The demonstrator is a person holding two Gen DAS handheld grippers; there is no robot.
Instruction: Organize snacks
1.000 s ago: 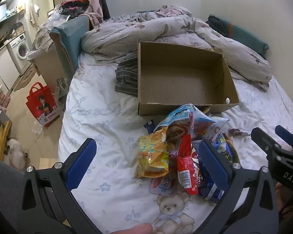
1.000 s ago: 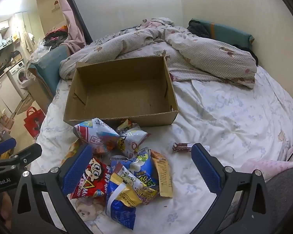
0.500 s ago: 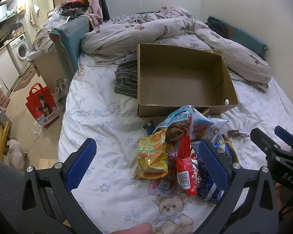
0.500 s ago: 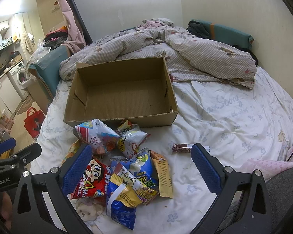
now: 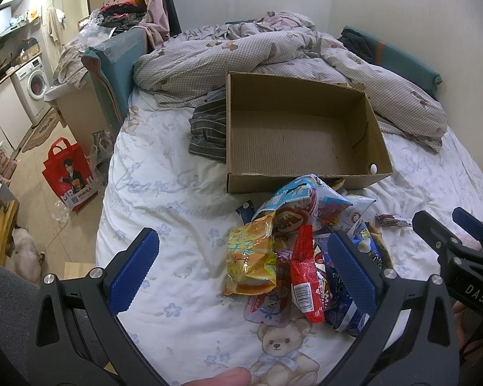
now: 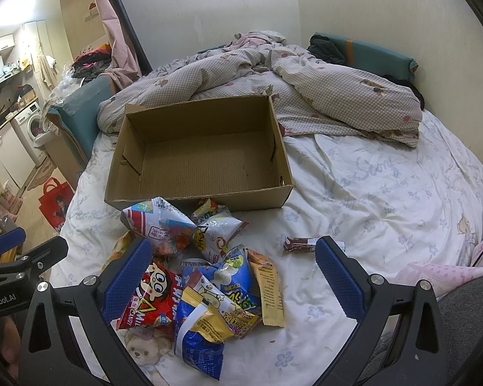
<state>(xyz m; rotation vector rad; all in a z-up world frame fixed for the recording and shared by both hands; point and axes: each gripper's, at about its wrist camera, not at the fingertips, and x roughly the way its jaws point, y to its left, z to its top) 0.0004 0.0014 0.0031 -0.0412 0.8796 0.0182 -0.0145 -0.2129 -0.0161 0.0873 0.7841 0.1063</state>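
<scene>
The task stood at its start, judging by the layout. The cardboard box [image 6: 199, 157] lay on the bed [image 6: 386, 193] with its floor bare; only a small white round item [image 5: 373, 169], too small to identify, showed at one inner corner in the left wrist view. No snack was inside it.

The snack pile [image 6: 193, 267] lay on the bedsheet just in front of the box's near wall, its farthest packets touching or nearly touching that wall. The pile included a red candy packet [image 6: 151, 299], a blue-and-yellow bag [image 6: 203, 331], a yellow packet [image 5: 249, 254] and a white-and-red bag [image 6: 157, 225]. A small brown wrapped bar [image 6: 299, 244] lay apart from the pile, to its right.

The left claw [image 5: 241, 273] was spread wide and held nothing; it hung above the left part of the pile. The right claw [image 6: 232, 276] was likewise spread wide and empty, over the near part of the pile.

Remaining work, as judged: every packet, plus the separate bar, remained to be transferred into the box. No grasp had been made yet.
</scene>
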